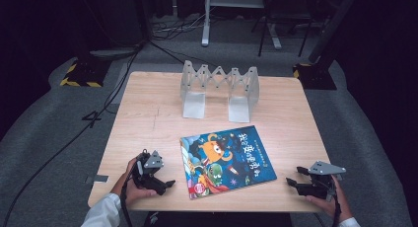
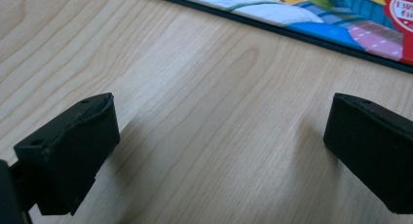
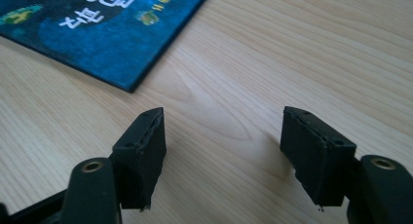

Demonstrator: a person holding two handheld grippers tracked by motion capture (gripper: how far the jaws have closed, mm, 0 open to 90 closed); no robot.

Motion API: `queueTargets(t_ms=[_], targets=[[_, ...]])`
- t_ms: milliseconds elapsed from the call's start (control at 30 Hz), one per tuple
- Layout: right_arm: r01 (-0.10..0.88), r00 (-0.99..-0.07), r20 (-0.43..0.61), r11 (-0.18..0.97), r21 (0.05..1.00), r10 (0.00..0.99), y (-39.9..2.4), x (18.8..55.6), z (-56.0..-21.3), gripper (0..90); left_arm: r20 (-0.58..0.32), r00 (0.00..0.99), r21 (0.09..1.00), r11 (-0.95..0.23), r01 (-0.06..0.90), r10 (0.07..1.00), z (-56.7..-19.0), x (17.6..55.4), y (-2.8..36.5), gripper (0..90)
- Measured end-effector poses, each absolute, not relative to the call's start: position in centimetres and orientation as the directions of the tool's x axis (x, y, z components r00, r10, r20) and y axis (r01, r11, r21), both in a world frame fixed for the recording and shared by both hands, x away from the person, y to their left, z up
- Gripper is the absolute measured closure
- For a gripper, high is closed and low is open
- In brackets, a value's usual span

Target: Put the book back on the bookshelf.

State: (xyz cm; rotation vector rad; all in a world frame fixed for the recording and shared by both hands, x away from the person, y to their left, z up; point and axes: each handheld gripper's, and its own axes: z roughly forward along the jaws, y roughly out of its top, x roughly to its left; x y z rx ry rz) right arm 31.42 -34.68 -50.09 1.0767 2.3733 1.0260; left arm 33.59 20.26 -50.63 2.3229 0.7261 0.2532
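Your two grippers rest low at the near edge of the tabletop, one on each side of the picture book, and both have their fingers spread with nothing between them: in the left gripper view the black fingers stand wide over bare wood, and in the right gripper view the fingers are parted too, a little less widely. That book lies flat, closed and cover up near the front middle of the pale wood-grain tabletop, turned slightly so its long axis runs roughly across the table. It sits to the right of your left gripper and to the left of your right gripper; the left looks nearer, just beside the book's left edge. Its cover is glossy, thin-edged and brightly printed. Behind it, well apart, a grey folding bookstand with accordion ribs stands upright.
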Motion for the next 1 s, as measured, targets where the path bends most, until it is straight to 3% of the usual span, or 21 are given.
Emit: queueTargets(t_ms=[333,633,1000], targets=[[0.464,-0.723,-0.011,0.498,0.732,0.69,-31.0,31.6,-50.1,34.3,-0.019,0.845,0.663,-0.626,0.411,0.535,-50.6,33.7,18.7,0.2],[0.485,-0.695,-0.012,0.482,0.73,0.719,-30.8,32.2,-50.1,30.2,-0.017,0.874,0.664,-0.648,0.373,0.485,-50.6,33.1,15.6,0.2],[0.497,-0.635,-0.05,0.458,0.737,0.771,-31.6,32.8,-50.1,32.3,-0.022,0.896,0.665,-0.662,0.345,0.444,-50.6,32.1,13.3,0.1]])
